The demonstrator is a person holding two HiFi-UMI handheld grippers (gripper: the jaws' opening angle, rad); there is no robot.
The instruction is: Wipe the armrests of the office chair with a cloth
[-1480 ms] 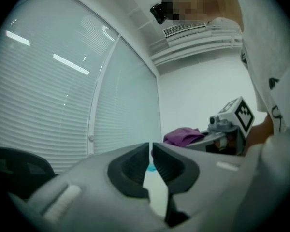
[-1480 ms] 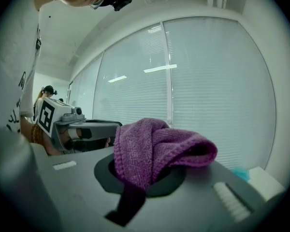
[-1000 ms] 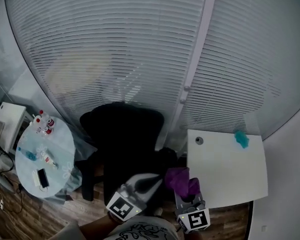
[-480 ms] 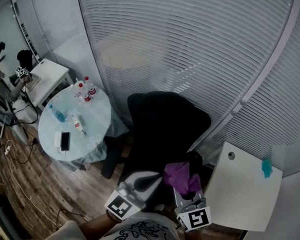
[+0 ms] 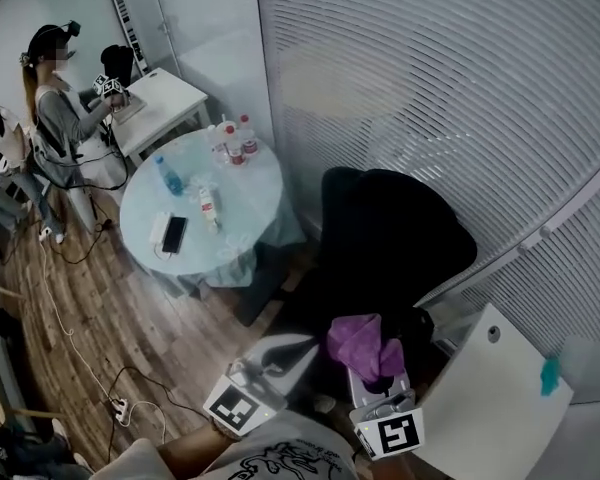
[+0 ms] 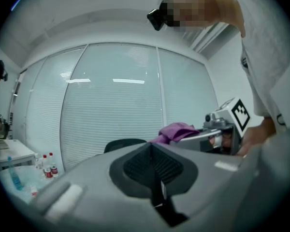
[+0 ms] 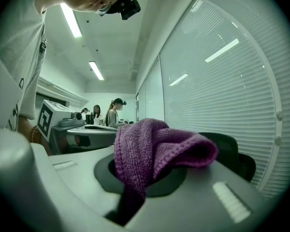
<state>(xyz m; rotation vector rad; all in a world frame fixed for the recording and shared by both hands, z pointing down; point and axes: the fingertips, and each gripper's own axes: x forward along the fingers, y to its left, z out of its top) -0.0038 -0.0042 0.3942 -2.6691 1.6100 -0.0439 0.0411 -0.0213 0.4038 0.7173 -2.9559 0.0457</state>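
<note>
The black office chair (image 5: 385, 253) stands against the blind-covered glass wall; its armrests are too dark to make out. My right gripper (image 5: 376, 374) is held low in front of the chair, shut on a purple cloth (image 5: 361, 342) that bunches over its jaws. In the right gripper view the cloth (image 7: 152, 151) is clamped between the jaws, with the chair (image 7: 229, 151) behind it. My left gripper (image 5: 288, 354) is beside the right one, shut with nothing in it. The left gripper view shows the shut left gripper (image 6: 154, 166), the cloth (image 6: 176, 130) and the chair back (image 6: 123, 144).
A round table (image 5: 255, 193) left of the chair carries bottles (image 5: 231, 140) and a phone (image 5: 174, 234). A white desk (image 5: 500, 403) stands right of the chair. Two people (image 5: 65, 118) stand by a small white table (image 5: 165, 103). Cables (image 5: 80, 353) lie on the wood floor.
The head view has swung left: chair, round table and white desk shifted right in frame, and the people came into view. Both grippers kept their places and grips.
</note>
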